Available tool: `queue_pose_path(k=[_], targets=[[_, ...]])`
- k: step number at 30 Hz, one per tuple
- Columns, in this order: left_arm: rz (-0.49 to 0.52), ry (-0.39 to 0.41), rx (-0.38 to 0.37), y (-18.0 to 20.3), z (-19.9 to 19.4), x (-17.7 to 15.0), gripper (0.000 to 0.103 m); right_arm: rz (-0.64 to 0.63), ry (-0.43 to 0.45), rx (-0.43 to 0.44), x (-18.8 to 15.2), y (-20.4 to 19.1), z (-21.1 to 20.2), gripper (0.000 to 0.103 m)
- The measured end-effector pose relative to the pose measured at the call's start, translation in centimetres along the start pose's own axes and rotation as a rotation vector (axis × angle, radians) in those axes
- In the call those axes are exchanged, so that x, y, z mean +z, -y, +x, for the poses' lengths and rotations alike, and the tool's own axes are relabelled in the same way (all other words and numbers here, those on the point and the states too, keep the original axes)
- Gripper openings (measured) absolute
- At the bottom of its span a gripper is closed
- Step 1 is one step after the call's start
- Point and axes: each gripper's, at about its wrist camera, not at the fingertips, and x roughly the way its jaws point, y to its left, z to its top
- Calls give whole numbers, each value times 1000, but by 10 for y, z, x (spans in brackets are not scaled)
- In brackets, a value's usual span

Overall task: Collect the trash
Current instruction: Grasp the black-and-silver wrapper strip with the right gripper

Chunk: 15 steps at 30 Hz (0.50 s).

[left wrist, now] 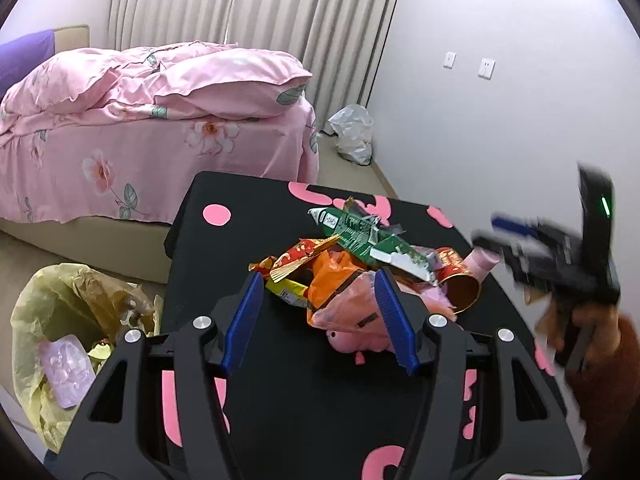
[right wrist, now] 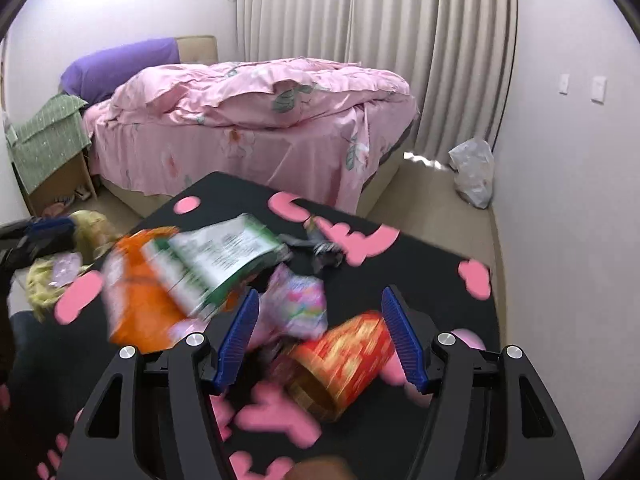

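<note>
Early stage, I judge: the yellow-lined bin beside the table holds a few pieces, most trash lies heaped on the tabletop, and my left gripper and right gripper are spread, holding nothing.

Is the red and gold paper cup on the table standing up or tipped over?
Tipped over. The red and gold paper cup lies on its side on the black table, its open mouth facing the right tongs, which are open around it.
</note>
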Motion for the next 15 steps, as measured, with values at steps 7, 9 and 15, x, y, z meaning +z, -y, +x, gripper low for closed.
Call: queue_pose_path(k=[7, 9, 15], targets=[[-58, -4, 19, -27, 8, -5, 55, -42, -134, 90, 54, 26, 100, 57], [-86, -7, 21, -40, 12, -5, 55, -44, -176, 114, 60, 26, 123, 53], [-114, 1, 31, -64, 16, -5, 55, -173, -291, 165, 60, 3, 171, 53]])
